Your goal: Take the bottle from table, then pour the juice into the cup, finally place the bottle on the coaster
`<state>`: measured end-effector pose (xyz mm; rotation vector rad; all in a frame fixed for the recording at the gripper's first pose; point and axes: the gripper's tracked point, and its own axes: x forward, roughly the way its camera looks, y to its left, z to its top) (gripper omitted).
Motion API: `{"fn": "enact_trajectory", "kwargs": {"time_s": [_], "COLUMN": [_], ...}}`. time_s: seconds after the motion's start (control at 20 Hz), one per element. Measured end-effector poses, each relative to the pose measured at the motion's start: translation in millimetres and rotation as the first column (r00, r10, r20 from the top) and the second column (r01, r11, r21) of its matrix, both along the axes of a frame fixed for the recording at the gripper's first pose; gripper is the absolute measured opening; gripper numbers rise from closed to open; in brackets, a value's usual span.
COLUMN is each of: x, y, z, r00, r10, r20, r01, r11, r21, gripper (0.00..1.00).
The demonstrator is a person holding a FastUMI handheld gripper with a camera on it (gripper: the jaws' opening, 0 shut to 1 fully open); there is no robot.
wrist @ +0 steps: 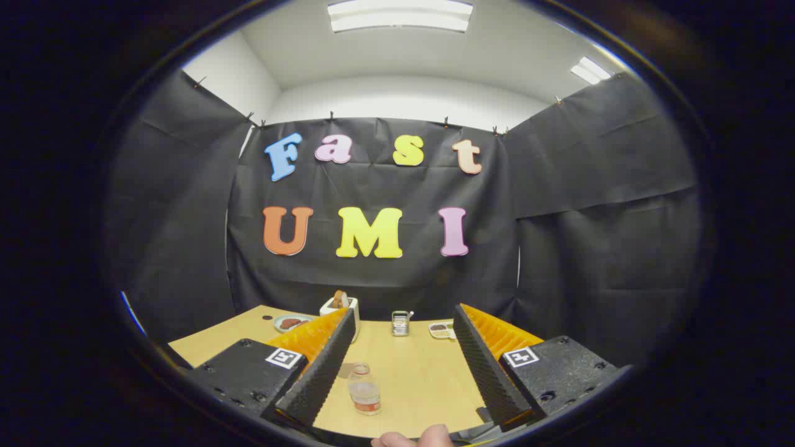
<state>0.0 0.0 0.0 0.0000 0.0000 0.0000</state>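
One wooden table (422,372) under the spread hand-held gripper (404,366), bottle (364,390) between.

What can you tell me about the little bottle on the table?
The bottle is small and see-through, probably plastic, with a rounded shoulder and a narrow neck. It looks only partly full, with a reddish-brown drink low inside. It stands upright on the light wooden table, between the open fingers of the gripper, closer to the left one. Nothing touches it except the table. Whether it has a cap is too small to tell.
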Motion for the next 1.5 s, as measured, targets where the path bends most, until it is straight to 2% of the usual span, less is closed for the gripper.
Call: {"fn": "enact_trajectory", "kwargs": {"time_s": [1.05, 1.5], "x": [15.8, 25.0], "y": [12.6, 25.3], "z": [-20.1, -54.0], "r00": [0.999, 0.997], "r10": [0.021, 0.057], "r20": [-0.025, -0.042], "r01": [-0.021, -0.059], "r11": [1.000, 0.997], "r21": [-0.007, -0.044], "gripper": [1.00, 1.00]}}
